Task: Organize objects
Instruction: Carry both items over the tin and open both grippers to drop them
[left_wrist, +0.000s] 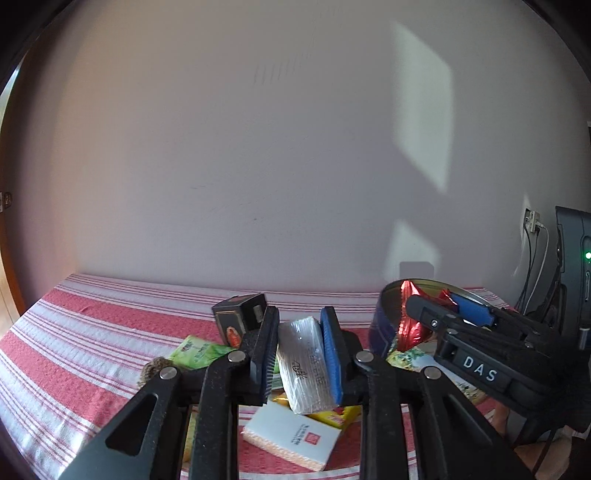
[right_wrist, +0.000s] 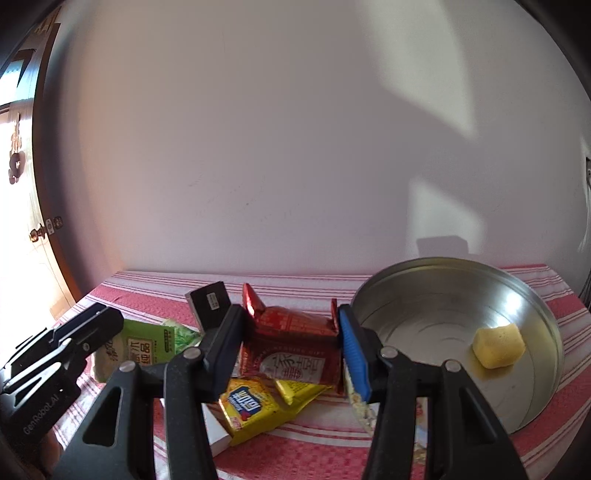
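My left gripper (left_wrist: 300, 354) is shut on a clear silvery wrapped packet (left_wrist: 304, 365), held above a pile of snacks. My right gripper (right_wrist: 291, 347) is shut on a red foil packet (right_wrist: 293, 343), held beside the round metal tin (right_wrist: 461, 291). In the left wrist view the right gripper (left_wrist: 443, 314) holds the red packet (left_wrist: 412, 325) over the tin's rim (left_wrist: 391, 295). A yellow cube (right_wrist: 498, 346) lies inside the tin. Yellow packets (right_wrist: 251, 406), a green packet (right_wrist: 151, 345), a white box (left_wrist: 291, 439) and a black box (left_wrist: 240, 314) lie on the striped cloth.
The red-and-white striped cloth (left_wrist: 92, 332) covers the table against a white wall. A dark device with a green light (left_wrist: 576, 258) and cables stand at far right. A wooden door (right_wrist: 26, 221) is at left. A printed packet (right_wrist: 360, 402) lies by the tin.
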